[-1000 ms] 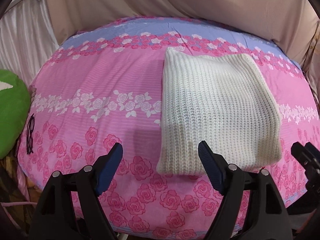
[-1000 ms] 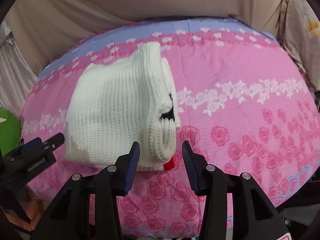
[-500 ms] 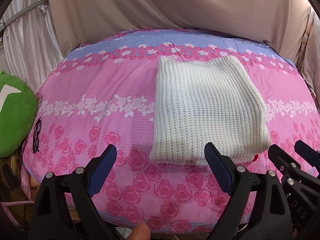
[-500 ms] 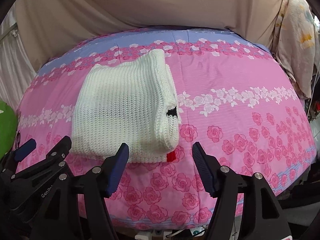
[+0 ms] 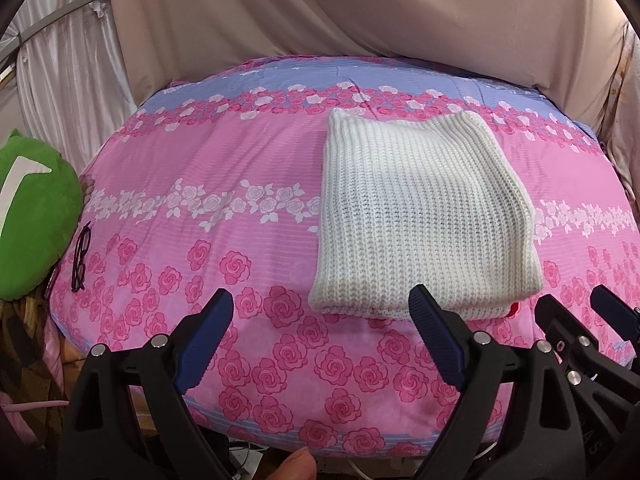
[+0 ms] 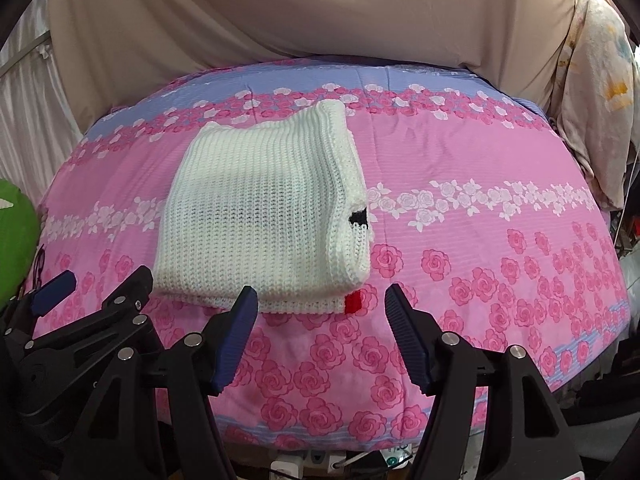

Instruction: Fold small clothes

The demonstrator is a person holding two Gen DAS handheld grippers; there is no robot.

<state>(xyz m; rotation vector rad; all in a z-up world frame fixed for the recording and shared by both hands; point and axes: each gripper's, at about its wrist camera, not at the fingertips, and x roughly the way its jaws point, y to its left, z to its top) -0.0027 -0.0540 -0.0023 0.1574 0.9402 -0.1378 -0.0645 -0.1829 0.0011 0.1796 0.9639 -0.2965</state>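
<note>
- Two grippers are hovering at the near edge of the pink rose-print bedcover (image 5: 248,240), and one folded white knit sweater (image 5: 420,220) is lying flat on it, just beyond their fingertips and touching neither.
- Left gripper (image 5: 320,340) is standing spread wide with nothing between its jaws; they have just been opening. The sweater is lying ahead and to its right, with only the right fingertip lining up with the sweater's near hem.
- Right gripper (image 6: 322,334) is also standing spread and empty, its jaws having just been opening too. The sweater (image 6: 260,216) is lying ahead and to its left, its red tag (image 6: 352,304) showing between the fingertips.
- Both grippers are looking about equally near, the right one more squarely on the near right corner.
- Running away from the grippers, the sweater's long axis is pointing towards the far blue band, leaning slightly left; its layered open edges are facing right.
- Judging by the neat rectangle, folding is looking finished or nearly so.
</note>
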